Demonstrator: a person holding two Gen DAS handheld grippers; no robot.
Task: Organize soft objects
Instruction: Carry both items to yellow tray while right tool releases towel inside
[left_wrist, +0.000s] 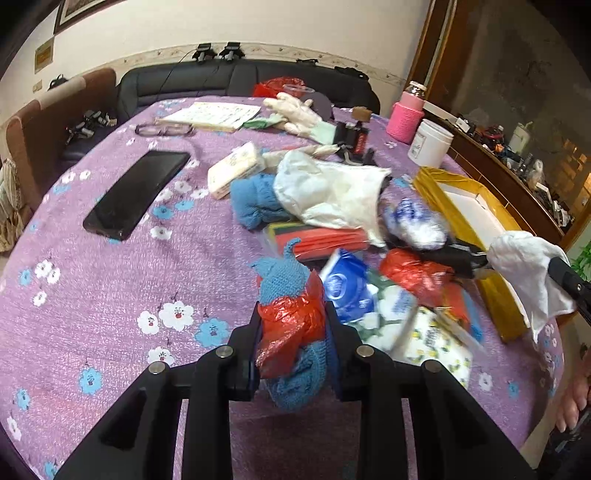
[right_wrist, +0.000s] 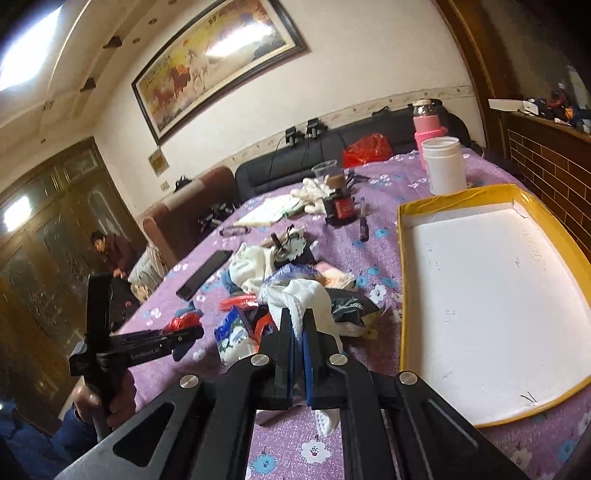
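Purple flowered tablecloth (left_wrist: 110, 295) fills the left wrist view. Left gripper (left_wrist: 291, 332) is clenched on a red plastic bag (left_wrist: 291, 321) bundled with a blue knit piece (left_wrist: 280, 280), lifted near the pile of soft items (left_wrist: 332, 206) at mid-table. At far right a white cloth (left_wrist: 528, 273) hangs over the yellow tray (left_wrist: 443, 184).

Right wrist view: right gripper (right_wrist: 298, 328) is clamped on that white cloth (right_wrist: 306, 295), beside the tray's yellow rim (right_wrist: 400, 295). Tray floor is white.

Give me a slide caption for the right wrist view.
Right gripper shut on a white cloth, beside the empty yellow-rimmed tray.
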